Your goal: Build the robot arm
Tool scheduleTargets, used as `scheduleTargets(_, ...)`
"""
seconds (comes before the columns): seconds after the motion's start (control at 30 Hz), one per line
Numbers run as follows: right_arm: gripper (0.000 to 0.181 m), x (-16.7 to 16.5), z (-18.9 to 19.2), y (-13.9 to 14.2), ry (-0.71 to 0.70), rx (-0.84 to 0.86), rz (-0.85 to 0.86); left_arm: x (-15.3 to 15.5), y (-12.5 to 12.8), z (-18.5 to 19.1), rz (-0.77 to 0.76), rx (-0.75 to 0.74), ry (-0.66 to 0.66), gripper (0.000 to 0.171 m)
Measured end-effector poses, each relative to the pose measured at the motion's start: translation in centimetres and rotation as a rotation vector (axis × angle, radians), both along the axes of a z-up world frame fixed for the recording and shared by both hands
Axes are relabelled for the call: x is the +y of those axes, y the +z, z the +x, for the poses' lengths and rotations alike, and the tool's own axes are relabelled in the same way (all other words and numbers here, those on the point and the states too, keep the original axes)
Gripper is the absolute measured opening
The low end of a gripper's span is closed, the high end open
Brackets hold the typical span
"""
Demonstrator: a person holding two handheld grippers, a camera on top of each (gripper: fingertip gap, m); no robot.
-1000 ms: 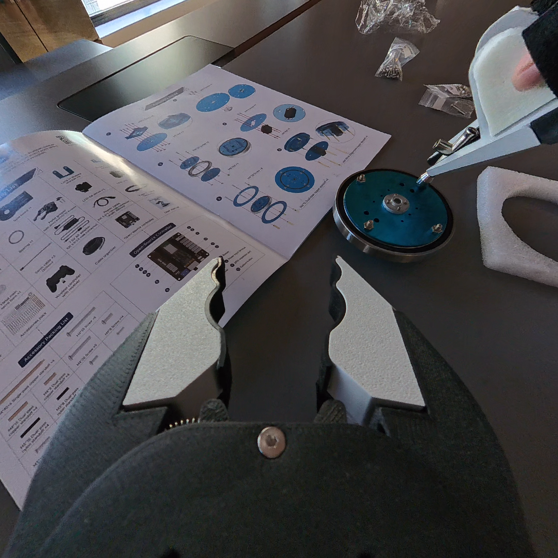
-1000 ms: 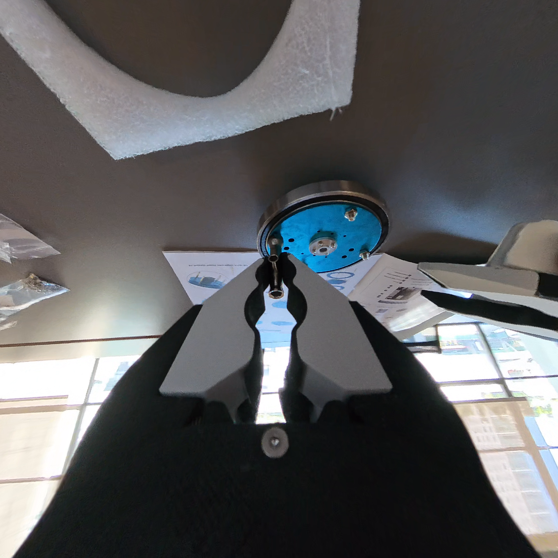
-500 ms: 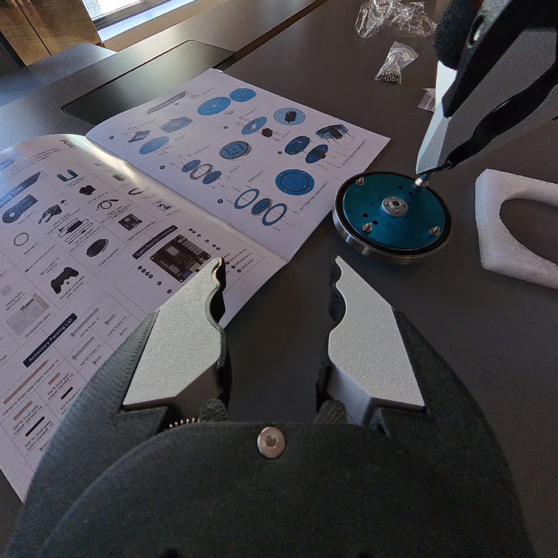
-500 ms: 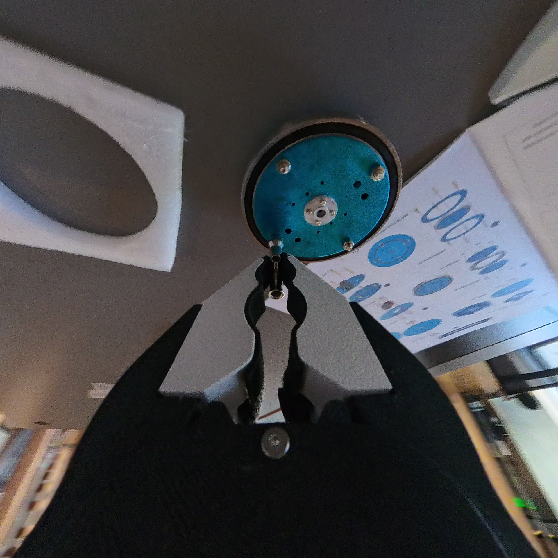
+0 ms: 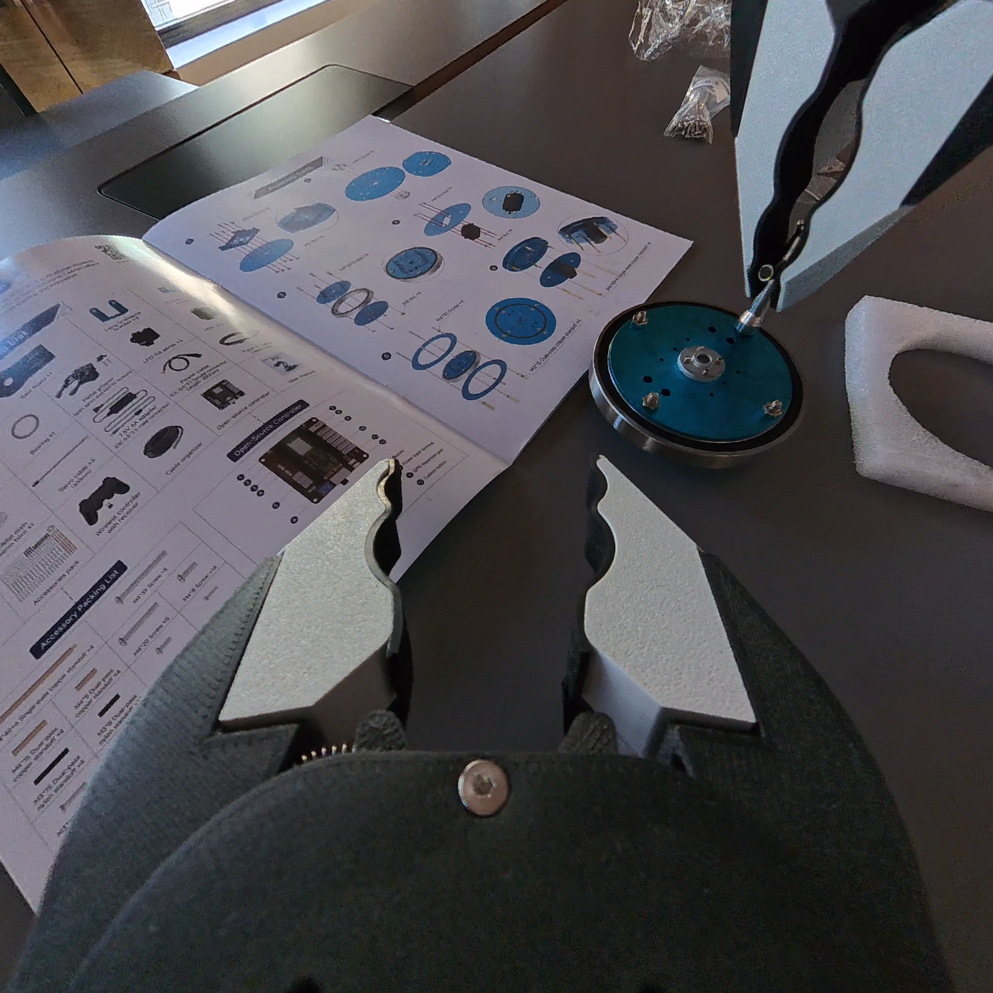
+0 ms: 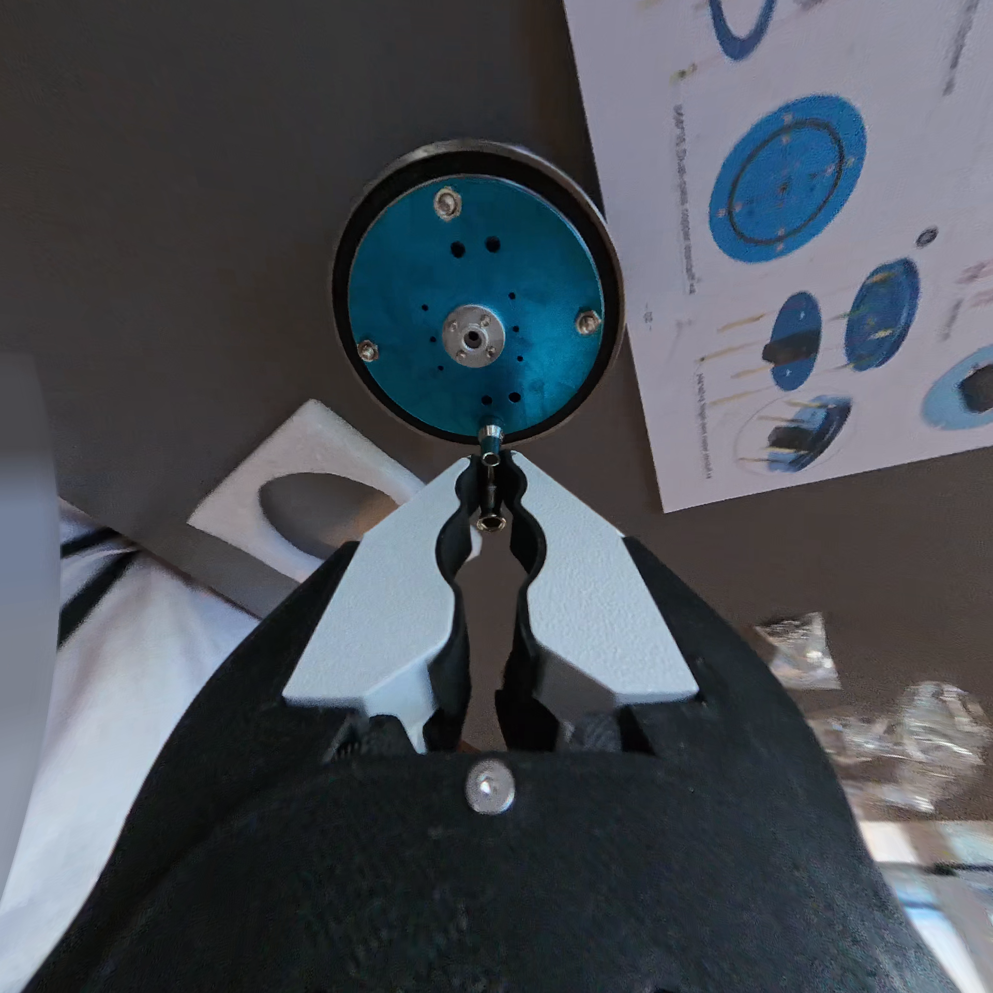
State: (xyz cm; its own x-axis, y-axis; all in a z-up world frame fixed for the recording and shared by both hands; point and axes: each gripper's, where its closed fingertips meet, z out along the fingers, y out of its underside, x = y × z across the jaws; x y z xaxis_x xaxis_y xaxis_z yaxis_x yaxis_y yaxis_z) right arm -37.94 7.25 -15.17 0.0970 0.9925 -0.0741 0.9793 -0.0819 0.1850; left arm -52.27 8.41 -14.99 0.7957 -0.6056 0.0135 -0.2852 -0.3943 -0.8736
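Observation:
A round blue disc [image 5: 698, 387] in a metal ring lies on the dark table; it also shows in the right wrist view [image 6: 473, 301]. It has a silver hub and three nuts on top. My right gripper [image 6: 491, 462] is shut on a small metal socket tool [image 6: 490, 486], whose tip [image 6: 490, 432] sits on a fastener at the disc's rim. In the left wrist view the right gripper [image 5: 774, 279] stands nearly upright over the disc's far edge. My left gripper [image 5: 497, 470] is open and empty, above the table near the corner of an open manual [image 5: 322, 333].
A white foam piece [image 5: 913, 430] with an oval cut-out lies right of the disc. Clear plastic bags of small hardware [image 5: 698, 107] lie at the back of the table. A black inset panel [image 5: 242, 139] sits beyond the manual. A white sleeve [image 6: 134, 671] shows at the left of the right wrist view. The white foam piece [image 5: 913, 430] is about 8 cm from my right fingertips. Seen from the right wrist view [image 6: 329, 465] as well.
My right gripper has rotated about the tool's tip on the disc, from lying flat to nearly upright. The disc and my left gripper have barely moved.

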Motion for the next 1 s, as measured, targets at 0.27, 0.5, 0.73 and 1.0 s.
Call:
scheduleTargets(0.27, 0.007, 0.2, 0.0, 0.8, -0.026, 0.024, -0.002, 0.0, 0.0, 0.1, -0.002, -0.001, -0.004, 0.069)
scheduleTargets(0.5, 0.006, 2.1, -0.9, 1.7, 0.646, 0.007, 0.263, 0.0, -0.2, 0.0, -0.005, -0.003, -0.001, 0.069)
scheduleTargets(0.73, 0.007, 3.4, -3.0, 2.2, 1.346, 0.050, 0.490, 0.0, -0.2, -0.2, -0.007, -0.008, 0.005, 0.069)
scheduleTargets(1.0, 0.007, 4.3, -4.1, 1.5, 1.593, 0.108, 0.500, 0.0, -0.3, 0.0, -0.009, 0.000, -0.002, 0.069)
